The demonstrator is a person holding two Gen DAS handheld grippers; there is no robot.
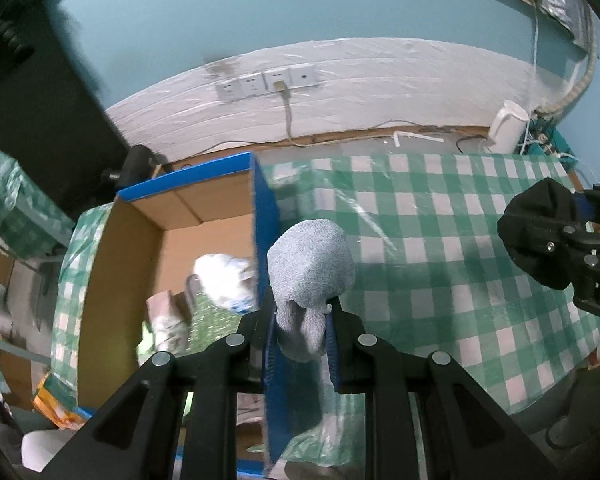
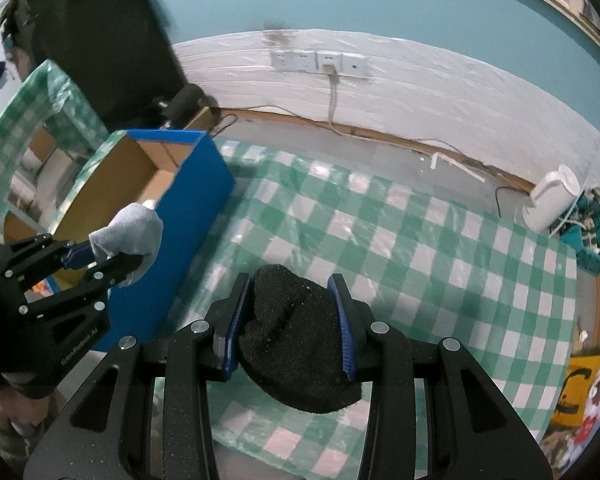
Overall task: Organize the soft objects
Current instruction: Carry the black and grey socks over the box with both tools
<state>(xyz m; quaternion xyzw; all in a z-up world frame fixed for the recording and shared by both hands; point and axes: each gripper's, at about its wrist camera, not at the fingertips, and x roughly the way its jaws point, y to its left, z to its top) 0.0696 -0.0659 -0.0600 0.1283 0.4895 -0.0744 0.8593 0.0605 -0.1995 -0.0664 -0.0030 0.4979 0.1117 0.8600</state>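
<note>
The left gripper was raised above the table's left end, right at the blue wall of the box, its jaws closed narrow on one grey sock; the rolled bulk of the sock bulged beyond the fingertips and a loose end hung down between the fingers. From the right wrist view the same gripper pointed rightward, level with the box rim, with the sock held over the near corner. The right gripper was held off to the right over the cloth, jaws pressed on both sides of one black sock, which filled the gap and sagged below the pads. That made two grippers and two socks, one in each. One box stood open on the table, with a white bundle and other blurred items inside. One white jug stood at the far right.
</note>
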